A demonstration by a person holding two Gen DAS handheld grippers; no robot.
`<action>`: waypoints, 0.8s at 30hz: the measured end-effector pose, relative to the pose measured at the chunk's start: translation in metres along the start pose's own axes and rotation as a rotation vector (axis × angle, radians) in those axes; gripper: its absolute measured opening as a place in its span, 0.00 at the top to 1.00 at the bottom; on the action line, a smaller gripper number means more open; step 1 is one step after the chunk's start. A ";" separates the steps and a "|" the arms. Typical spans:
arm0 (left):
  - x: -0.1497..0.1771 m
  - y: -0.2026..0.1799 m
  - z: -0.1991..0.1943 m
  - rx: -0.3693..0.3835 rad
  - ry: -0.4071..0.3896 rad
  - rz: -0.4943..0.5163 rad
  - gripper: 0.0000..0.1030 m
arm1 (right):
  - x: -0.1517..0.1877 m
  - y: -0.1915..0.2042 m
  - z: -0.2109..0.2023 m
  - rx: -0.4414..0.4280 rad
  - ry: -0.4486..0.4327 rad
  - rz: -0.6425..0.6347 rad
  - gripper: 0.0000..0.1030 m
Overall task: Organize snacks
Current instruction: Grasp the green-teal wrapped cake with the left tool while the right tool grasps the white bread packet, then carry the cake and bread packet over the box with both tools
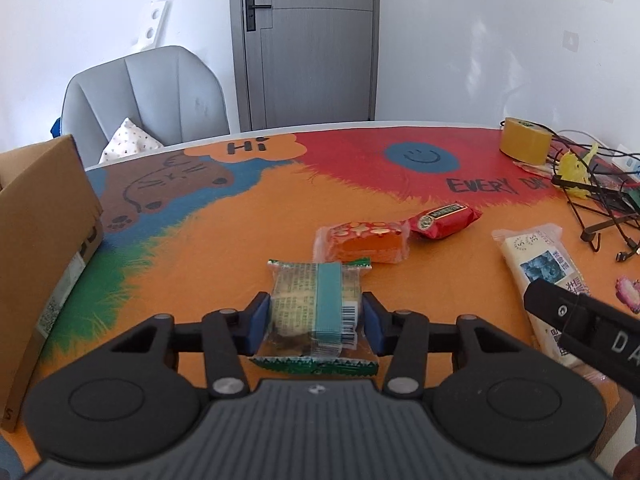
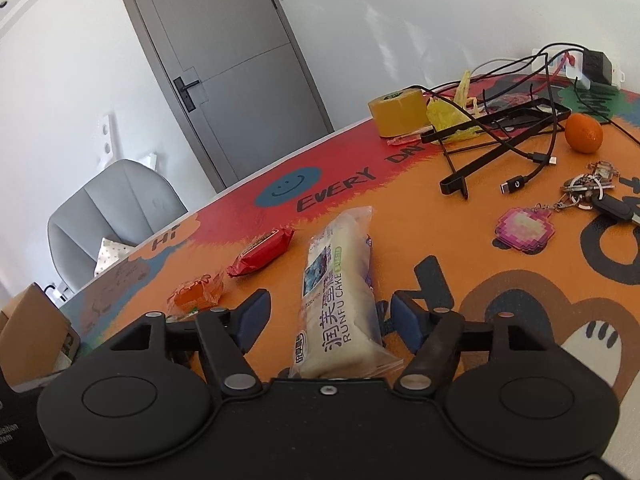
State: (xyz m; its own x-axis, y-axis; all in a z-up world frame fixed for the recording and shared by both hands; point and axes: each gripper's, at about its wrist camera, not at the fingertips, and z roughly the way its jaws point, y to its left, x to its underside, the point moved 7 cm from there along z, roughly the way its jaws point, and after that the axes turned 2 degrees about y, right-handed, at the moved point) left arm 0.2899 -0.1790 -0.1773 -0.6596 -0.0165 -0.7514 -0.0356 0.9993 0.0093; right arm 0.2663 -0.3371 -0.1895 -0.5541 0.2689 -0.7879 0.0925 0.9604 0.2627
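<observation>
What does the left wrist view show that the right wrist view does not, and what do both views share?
Only the left wrist view shows the left gripper closed on the green-edged snack packet, with the whole side of the cardboard box beside it.

Only the right wrist view shows the orange, the keys, the pink keyring charm and the right gripper, open around the white cake packet.

Both show the white cake packet, the red snack packet, the orange snack packet, the roll of tape, the chair and the door.
</observation>
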 end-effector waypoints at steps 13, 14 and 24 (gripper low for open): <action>-0.008 0.046 -0.039 0.011 -0.046 -0.058 0.54 | 0.009 0.022 0.004 0.059 0.035 -0.147 0.62; -0.008 0.050 -0.042 0.013 -0.050 -0.064 0.54 | 0.011 0.024 0.003 0.058 0.035 -0.151 0.64; -0.020 0.091 -0.075 0.014 -0.124 -0.126 0.54 | 0.012 0.056 -0.024 0.004 0.001 -0.157 0.72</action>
State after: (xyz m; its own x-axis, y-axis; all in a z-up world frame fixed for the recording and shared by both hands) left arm 0.2434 -0.0903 -0.1115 -0.5531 -0.1379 -0.8216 -0.1011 0.9900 -0.0981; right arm 0.2453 -0.2819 -0.1709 -0.5625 0.1157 -0.8187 0.0085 0.9909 0.1342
